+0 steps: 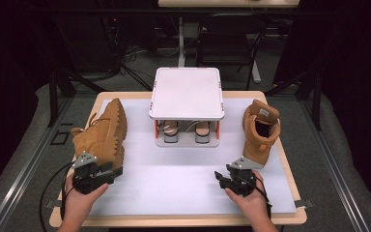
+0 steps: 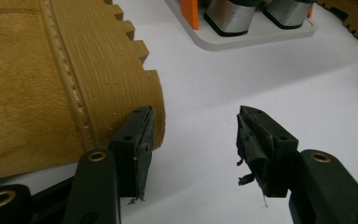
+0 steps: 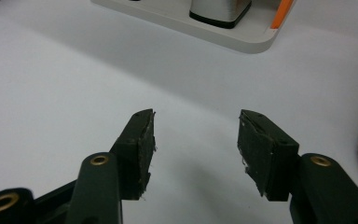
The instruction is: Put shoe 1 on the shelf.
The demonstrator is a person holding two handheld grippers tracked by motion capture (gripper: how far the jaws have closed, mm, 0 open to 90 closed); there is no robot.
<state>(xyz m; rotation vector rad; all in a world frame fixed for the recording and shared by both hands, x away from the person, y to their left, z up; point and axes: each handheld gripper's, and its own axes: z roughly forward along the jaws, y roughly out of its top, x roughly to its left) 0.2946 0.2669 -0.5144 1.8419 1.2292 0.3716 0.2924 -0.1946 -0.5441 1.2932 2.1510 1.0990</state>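
A: Start at the left. What is there?

B: A tan boot [image 1: 105, 133] lies on its side on the white mat [image 1: 174, 179] of the counter [image 1: 290, 159], its ridged sole facing right. At its near end sits the left gripper [image 1: 107, 173], held in a hand [image 1: 79, 200].

A: Has that gripper got hold of the boot?

B: No. In the left gripper view its jaws stand wide apart with nothing between them. One jaw is just beside the heel edge of the sole [image 2: 116, 88]; I cannot tell whether it touches.

A: And the middle?

B: At the far side a white rack [image 1: 187, 104] with orange posts and a flat top. On its lower shelf stand two shoes with silver block heels [image 1: 187, 131].

A: Then the right?

B: A second tan boot [image 1: 260, 130] stands upright, opening toward the camera. Just near of it is the right gripper [image 1: 223, 178], in the other hand [image 1: 251, 198], pointing left. Its jaws are wide apart too, empty, over bare mat.
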